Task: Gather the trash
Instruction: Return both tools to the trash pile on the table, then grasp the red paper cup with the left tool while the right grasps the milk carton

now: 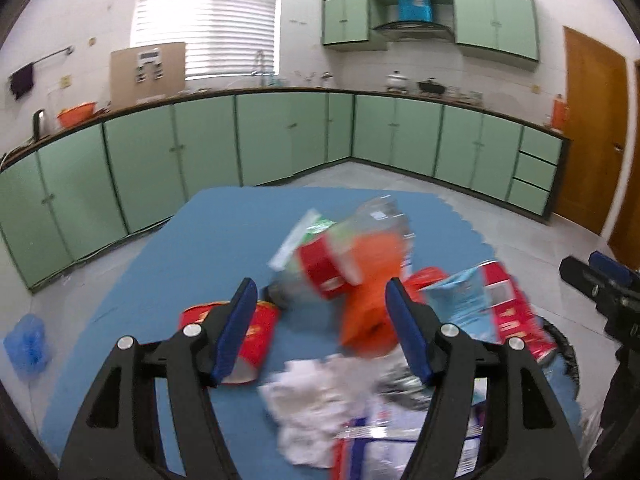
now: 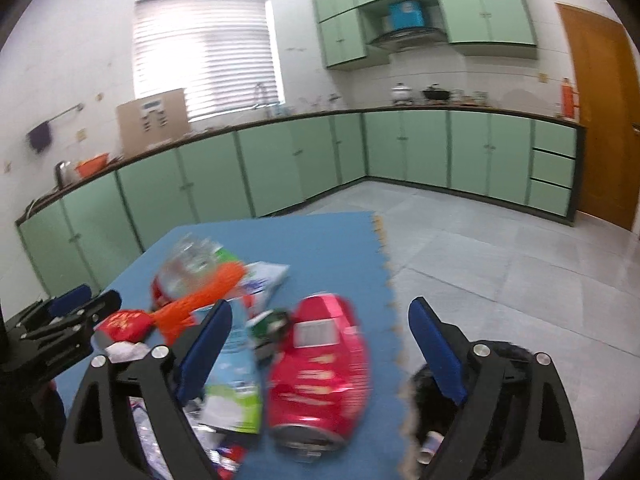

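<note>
Trash lies in a pile on a blue foam mat (image 1: 200, 248). In the left wrist view my left gripper (image 1: 322, 292) is open and empty above an orange wrapper (image 1: 370, 304), a clear plastic bottle with a red label (image 1: 328, 264), a red can (image 1: 256, 340) and crumpled white tissue (image 1: 308, 412). In the right wrist view my right gripper (image 2: 320, 312) is open and empty over a red snack bag (image 2: 320, 368), with a blue-green carton (image 2: 236, 368) beside its left finger. A black-lined trash bin (image 2: 432, 412) sits under the right finger.
The mat (image 2: 328, 248) lies on a grey tiled floor (image 2: 500, 272). Green kitchen cabinets (image 1: 280, 136) run along the far walls. A wooden door (image 1: 592, 128) is at the right. A blue plastic bag (image 1: 28, 344) lies on the floor at the left.
</note>
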### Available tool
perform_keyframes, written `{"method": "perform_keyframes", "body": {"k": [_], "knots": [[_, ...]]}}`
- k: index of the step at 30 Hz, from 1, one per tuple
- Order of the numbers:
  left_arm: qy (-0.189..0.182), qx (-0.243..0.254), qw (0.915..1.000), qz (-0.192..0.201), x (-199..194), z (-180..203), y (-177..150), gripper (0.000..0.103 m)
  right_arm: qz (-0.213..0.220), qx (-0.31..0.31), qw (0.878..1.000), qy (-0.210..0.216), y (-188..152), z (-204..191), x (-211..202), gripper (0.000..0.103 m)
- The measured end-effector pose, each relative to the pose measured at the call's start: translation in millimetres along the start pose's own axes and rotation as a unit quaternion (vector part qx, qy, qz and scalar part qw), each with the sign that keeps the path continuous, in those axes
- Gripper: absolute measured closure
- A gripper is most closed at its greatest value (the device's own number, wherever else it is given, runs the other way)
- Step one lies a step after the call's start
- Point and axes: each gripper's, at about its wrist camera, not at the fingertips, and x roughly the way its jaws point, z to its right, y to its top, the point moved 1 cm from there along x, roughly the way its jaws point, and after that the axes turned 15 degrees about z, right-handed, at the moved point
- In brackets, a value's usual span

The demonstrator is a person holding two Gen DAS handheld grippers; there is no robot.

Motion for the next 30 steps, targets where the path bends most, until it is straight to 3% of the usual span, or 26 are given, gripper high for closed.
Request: {"method": "perform_keyframes", "body": {"k": [6, 17, 20, 27, 30], "knots": [[0.014, -0.006, 0.9997, -0.016, 4, -31, -11, 0.038, -0.027, -0.022, 0.999, 0.015, -26, -37, 20, 0.015], [0.021, -0.013, 0.9993, -0.030, 11, -51, -23, 0.038, -0.065, -0.047, 0.996, 0.029, -42, -56, 45, 0.015], [0.022, -0.010, 0.9992, -0.032, 12, -53, -28, 0.038, -0.077, -0.051, 0.995, 0.037, -46, -60, 52, 0.021], [0.037, -0.013, 0.9982, -0.046, 18, -64, -36, 0.036, -0.091, -0.047, 0.992, 0.074, -47, -64, 56, 0.047], [0.043, -0.015, 0.9978, -0.049, 25, -75, -36, 0.032, -0.091, -0.052, 0.992, 0.075, -47, -67, 55, 0.048]]}}
